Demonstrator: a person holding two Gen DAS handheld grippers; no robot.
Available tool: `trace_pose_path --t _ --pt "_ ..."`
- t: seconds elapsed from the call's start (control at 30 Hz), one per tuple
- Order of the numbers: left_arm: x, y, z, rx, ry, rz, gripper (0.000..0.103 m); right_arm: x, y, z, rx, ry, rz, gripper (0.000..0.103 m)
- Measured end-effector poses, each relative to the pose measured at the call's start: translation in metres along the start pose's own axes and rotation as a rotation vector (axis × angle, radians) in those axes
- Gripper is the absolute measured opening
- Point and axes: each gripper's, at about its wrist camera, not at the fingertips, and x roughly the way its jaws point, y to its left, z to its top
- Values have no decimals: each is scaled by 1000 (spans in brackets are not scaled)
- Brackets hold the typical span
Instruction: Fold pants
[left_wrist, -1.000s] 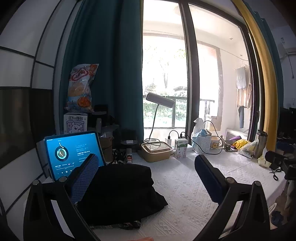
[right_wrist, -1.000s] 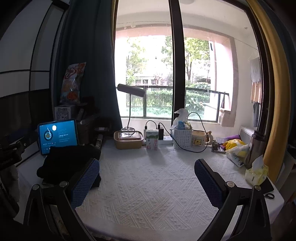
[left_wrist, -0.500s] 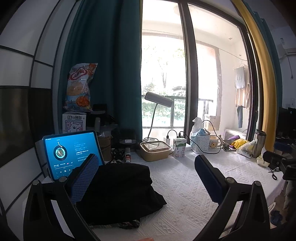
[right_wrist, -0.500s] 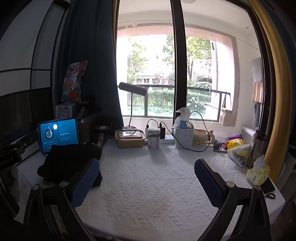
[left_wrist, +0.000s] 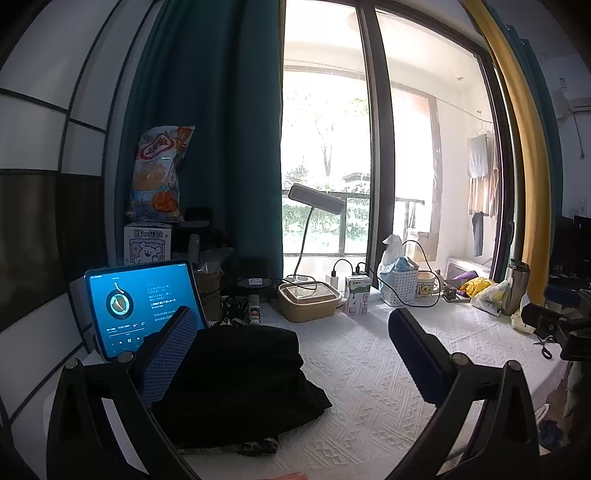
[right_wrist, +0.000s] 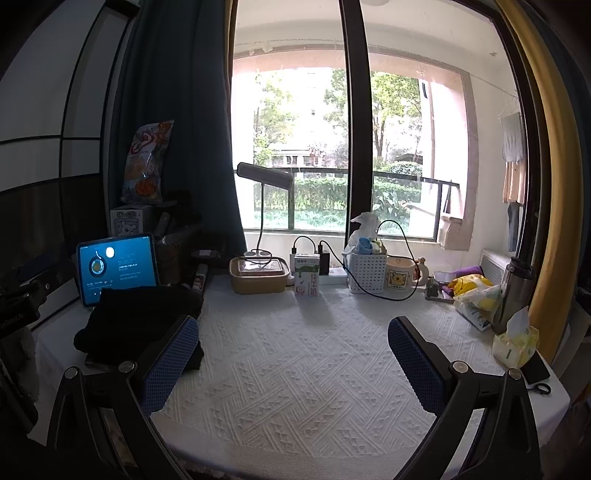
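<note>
Black pants (left_wrist: 240, 380) lie folded in a pile on the white textured tablecloth (left_wrist: 369, 373), at the left of the table in front of a lit tablet (left_wrist: 136, 302). They also show in the right wrist view (right_wrist: 136, 325). My left gripper (left_wrist: 291, 350) is open and empty, held above the table with its left finger over the pile. My right gripper (right_wrist: 291, 358) is open and empty, above the bare middle of the cloth (right_wrist: 295, 369), to the right of the pants.
Along the window stand a desk lamp (right_wrist: 264, 177), a tan lidded box (right_wrist: 258, 275), a milk carton (right_wrist: 306, 275), a white basket (right_wrist: 367, 271) and a mug (right_wrist: 400, 275). A steel flask (right_wrist: 515, 291), tissues (right_wrist: 515, 341) and scissors (right_wrist: 541, 387) sit at the right edge.
Both grippers have drifted slightly; the views shift a little. Both stay open and the pants lie unmoved.
</note>
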Motion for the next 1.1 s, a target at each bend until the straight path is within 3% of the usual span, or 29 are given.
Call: trace_pose_path --t 1.1 --pt "-2 -2 1 8 0 -12 102 3 1 -3 -2 10 0 103"
